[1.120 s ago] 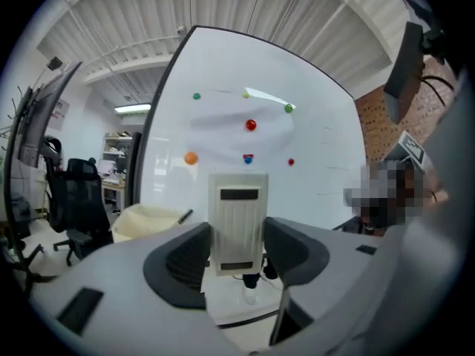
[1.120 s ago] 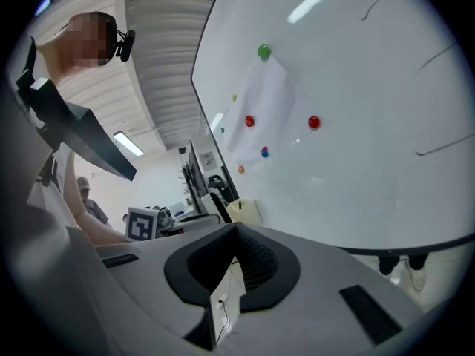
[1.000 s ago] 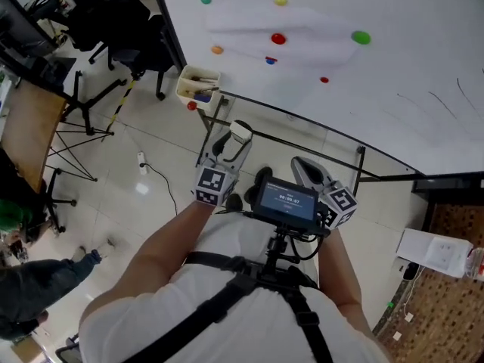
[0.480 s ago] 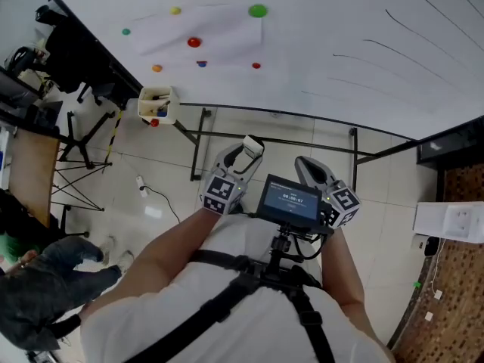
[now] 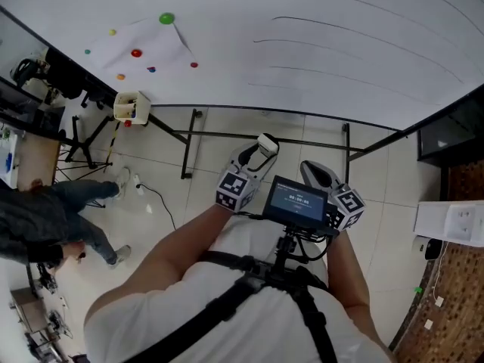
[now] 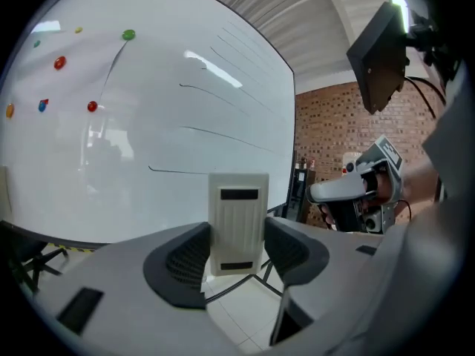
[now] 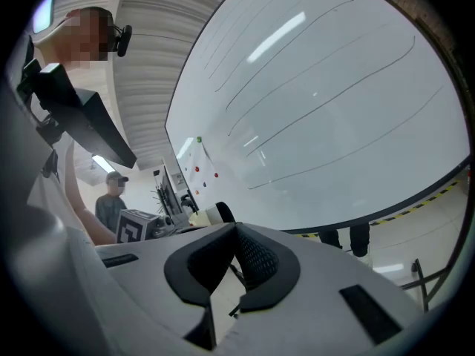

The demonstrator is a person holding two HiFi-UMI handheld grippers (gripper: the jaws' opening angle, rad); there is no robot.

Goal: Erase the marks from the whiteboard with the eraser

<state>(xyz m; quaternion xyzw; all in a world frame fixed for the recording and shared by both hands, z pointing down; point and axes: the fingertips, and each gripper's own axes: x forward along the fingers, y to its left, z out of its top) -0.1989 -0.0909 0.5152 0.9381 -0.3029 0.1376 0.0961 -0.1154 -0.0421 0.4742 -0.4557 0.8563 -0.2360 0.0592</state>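
One eraser (image 6: 237, 221) is seen, clamped between the jaws of the left gripper (image 6: 237, 237), one of two grippers. Its long axis is set upright across the jaws, ribbed face turned back toward the camera, and it is held well clear of the single whiteboard (image 5: 318, 21). The jaws of the right gripper (image 7: 236, 262) are closed together on nothing. On the board, seven coloured magnets (image 5: 166, 19) and at least five long marker lines (image 6: 178, 173) can be counted.
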